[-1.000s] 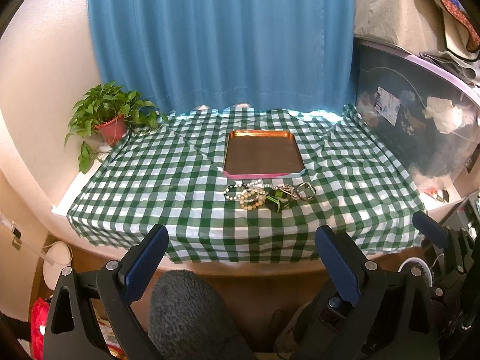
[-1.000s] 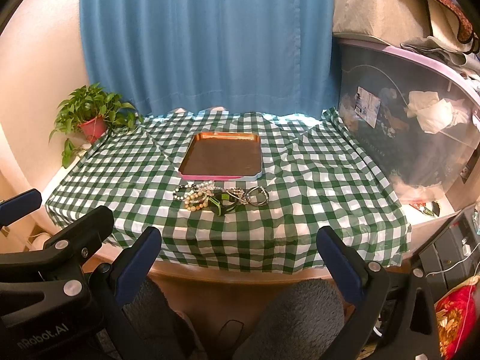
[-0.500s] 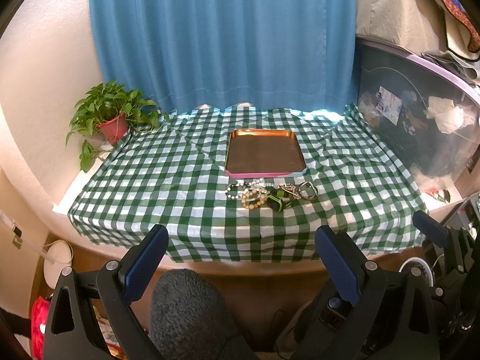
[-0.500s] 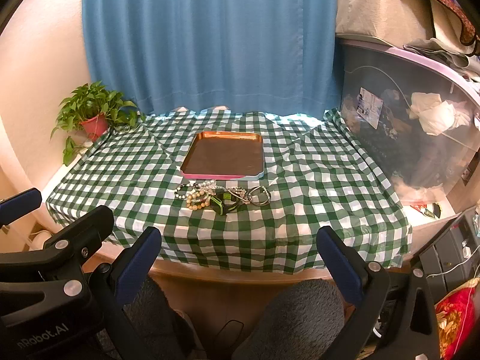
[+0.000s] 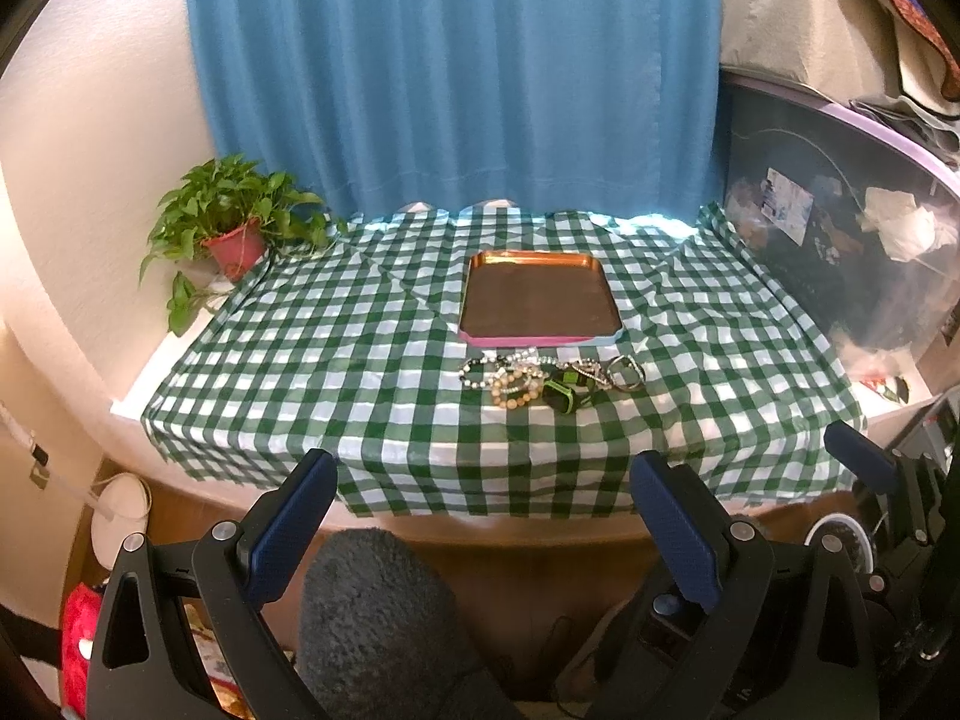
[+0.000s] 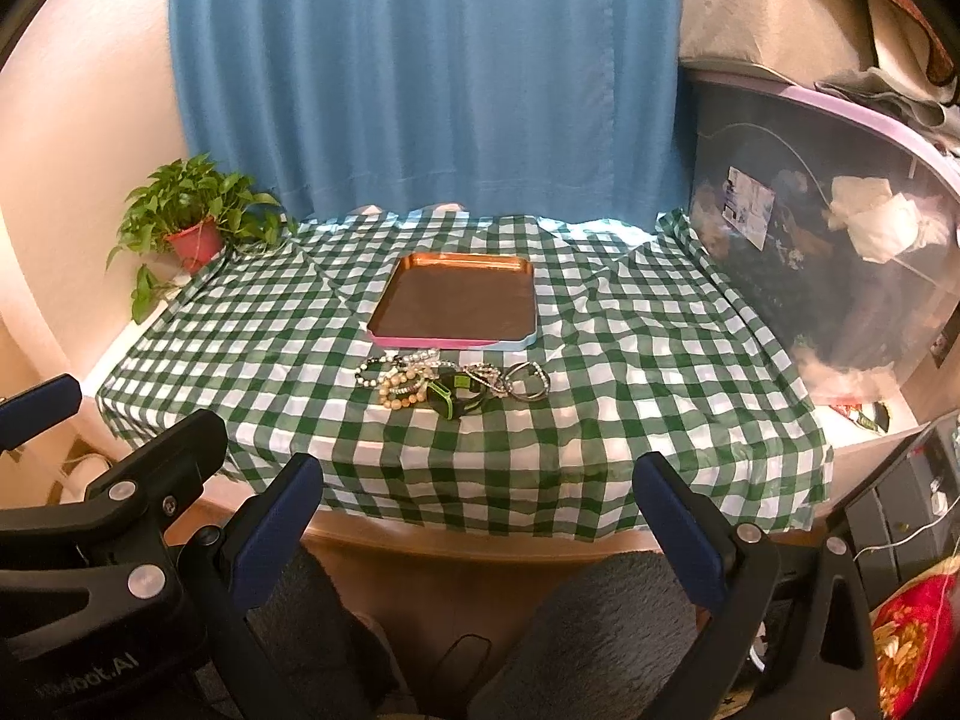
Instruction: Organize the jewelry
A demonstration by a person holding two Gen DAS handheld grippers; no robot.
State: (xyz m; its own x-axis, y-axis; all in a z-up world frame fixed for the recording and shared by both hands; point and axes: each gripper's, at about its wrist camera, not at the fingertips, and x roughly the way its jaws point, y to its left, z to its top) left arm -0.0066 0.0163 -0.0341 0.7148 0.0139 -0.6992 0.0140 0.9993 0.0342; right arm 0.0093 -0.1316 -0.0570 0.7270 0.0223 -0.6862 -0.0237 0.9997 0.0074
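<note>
A pile of jewelry (image 5: 543,377) lies on the green checked tablecloth (image 5: 336,360): beaded bracelets, chains, a silver ring-shaped bangle (image 5: 627,371) and a black-and-green band (image 5: 563,394). Just behind it sits a copper tray (image 5: 591,264) with a pink and blue front rim, with nothing in it. The pile (image 6: 447,381) and the tray (image 6: 462,263) also show in the right wrist view. My left gripper (image 5: 483,501) is open and empty, below and in front of the table's front edge. My right gripper (image 6: 474,501) is open and empty, held likewise, to the right of the left one.
A potted plant (image 5: 231,222) stands at the table's far left corner. A blue curtain (image 5: 450,72) hangs behind. A clear storage bin (image 5: 840,240) with a grey box on top borders the right side. The tablecloth overhangs the front edge.
Both grippers have edged slightly forward and up toward the table; the scene sits a little lower in view. The jewelry and tray have not moved.
</note>
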